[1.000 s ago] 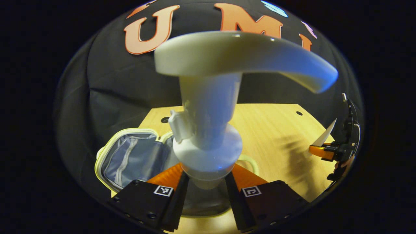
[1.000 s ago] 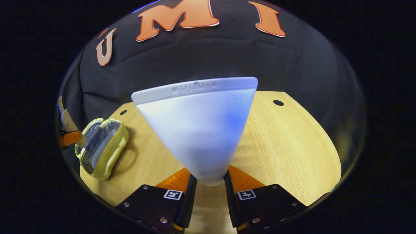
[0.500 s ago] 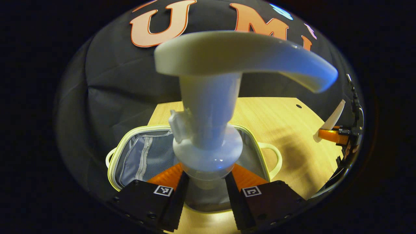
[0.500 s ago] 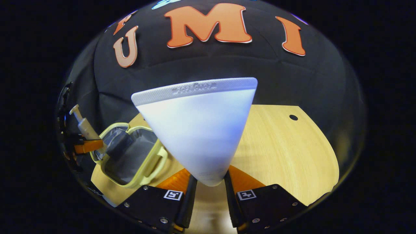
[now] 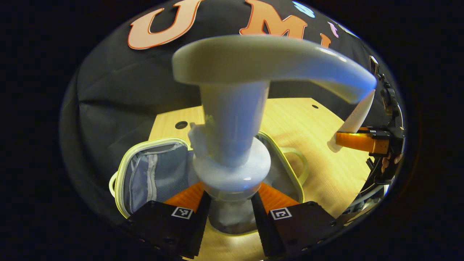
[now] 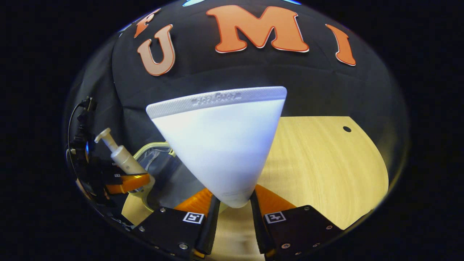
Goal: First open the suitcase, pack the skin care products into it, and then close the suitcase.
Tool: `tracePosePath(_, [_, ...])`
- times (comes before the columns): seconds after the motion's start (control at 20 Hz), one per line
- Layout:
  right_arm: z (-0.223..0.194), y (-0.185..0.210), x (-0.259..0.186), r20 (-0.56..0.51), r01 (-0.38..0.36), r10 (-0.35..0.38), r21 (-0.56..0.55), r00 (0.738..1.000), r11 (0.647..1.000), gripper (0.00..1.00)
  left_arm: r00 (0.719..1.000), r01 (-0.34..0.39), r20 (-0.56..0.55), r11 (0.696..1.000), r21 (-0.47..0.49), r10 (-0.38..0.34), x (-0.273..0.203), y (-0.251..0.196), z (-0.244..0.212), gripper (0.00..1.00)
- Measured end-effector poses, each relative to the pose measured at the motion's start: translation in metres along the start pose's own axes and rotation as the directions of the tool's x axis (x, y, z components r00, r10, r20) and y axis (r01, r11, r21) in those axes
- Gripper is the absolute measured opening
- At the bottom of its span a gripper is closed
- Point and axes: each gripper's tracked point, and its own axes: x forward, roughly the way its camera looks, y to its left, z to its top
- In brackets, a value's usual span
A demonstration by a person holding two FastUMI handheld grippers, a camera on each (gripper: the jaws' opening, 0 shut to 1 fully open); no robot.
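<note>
My left gripper (image 5: 230,201) is shut on a white pump bottle (image 5: 232,123), its pump head looming close in the left gripper view. Below it lies the open yellow-edged suitcase (image 5: 152,174) with a grey lining and mesh pocket. My right gripper (image 6: 232,204) is shut on a white tube (image 6: 219,145), crimped end up. In the right gripper view the left gripper (image 6: 127,183) and its pump bottle (image 6: 121,157) hover over the suitcase (image 6: 159,159) at the left. The left gripper view has the right gripper (image 5: 357,141) holding the tube (image 5: 353,117) at the far right.
The suitcase lies on a light wooden table (image 6: 319,166) with small round holes (image 5: 181,125). A side handle (image 5: 299,165) of the suitcase sticks out to the right. A hand (image 5: 389,163) holds the right gripper. Black cloth walls stand behind the table.
The right gripper with the tube has swung closer to the suitcase and the left gripper. The left gripper shifted slightly over the open suitcase, bottle still held.
</note>
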Motion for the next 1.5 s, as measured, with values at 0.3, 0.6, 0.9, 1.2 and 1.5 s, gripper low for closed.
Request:
tracePosePath(0.3, [-0.005,0.049,0.009,-0.043,-0.048,0.048,0.002,0.998,0.999,0.47,0.997,0.041,-0.063,0.999,-0.002,-0.041,0.012,0.005,-0.009,0.63])
tracePosePath(0.6, [-0.027,0.087,0.036,-0.156,-0.105,0.106,0.015,0.982,0.994,0.47,0.975,0.072,-0.209,0.996,-0.047,-0.080,0.035,0.004,-0.032,0.63])
tracePosePath(0.9, [-0.048,0.092,0.062,-0.252,-0.132,0.134,0.024,0.958,0.991,0.46,0.920,0.083,-0.377,0.993,-0.082,-0.108,0.057,0.000,-0.058,0.63])
tracePosePath(1.2, [-0.063,0.093,0.079,-0.332,-0.147,0.153,0.042,0.931,0.988,0.51,0.811,0.081,-0.574,0.994,-0.077,-0.111,0.074,-0.008,-0.082,0.63])
tracePosePath(1.5, [-0.071,0.088,0.094,-0.388,-0.135,0.156,0.083,0.908,0.987,0.51,0.740,0.035,-0.665,0.993,-0.114,-0.102,0.084,-0.008,-0.094,0.63])
